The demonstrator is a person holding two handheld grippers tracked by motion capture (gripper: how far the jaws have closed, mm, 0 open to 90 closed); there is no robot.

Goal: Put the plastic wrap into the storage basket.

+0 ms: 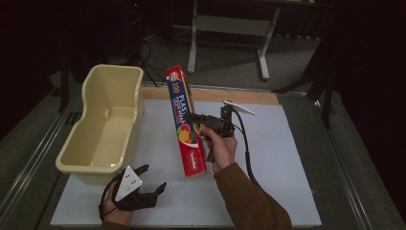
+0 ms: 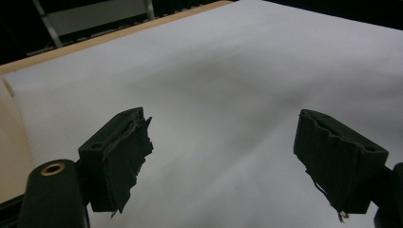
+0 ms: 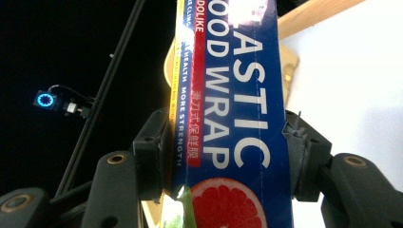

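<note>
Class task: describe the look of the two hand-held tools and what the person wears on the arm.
Both tools are black with two blocky jaws. The left tool carries a grey three-cornered plate with dots; the right tool has a similar plate and a trailing black cable. The right arm wears a brown sleeve.

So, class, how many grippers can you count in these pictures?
2. The left gripper sits open near the table's front edge by the tub; the right gripper clamps the plastic wrap box.

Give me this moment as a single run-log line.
right gripper: shut on plastic wrap box, tilted above white mat | left gripper: open, idle | beige tub: empty
</note>
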